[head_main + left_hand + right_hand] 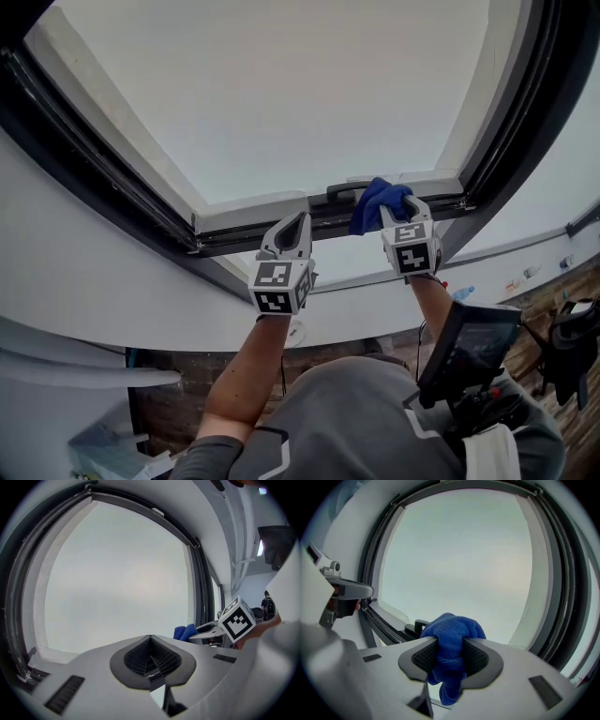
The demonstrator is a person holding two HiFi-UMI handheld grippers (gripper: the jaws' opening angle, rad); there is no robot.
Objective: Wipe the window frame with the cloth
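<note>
A blue cloth (375,203) is bunched in my right gripper (397,208), whose jaws are shut on it; the same cloth (451,645) fills the gap between the pads in the right gripper view. It is held up against the lower bar of the dark window frame (319,214), close to a black handle (343,190). My left gripper (298,223) points at the same bar a little to the left, jaws shut with nothing between them (150,654). From the left gripper view the cloth (184,632) shows beside the right gripper's marker cube.
White sloping wall surrounds the window (84,272). The frame's dark left rail (94,173) and right rail (520,122) run up both sides. A black device (464,347) hangs at the person's chest. A white pipe (84,375) crosses at lower left.
</note>
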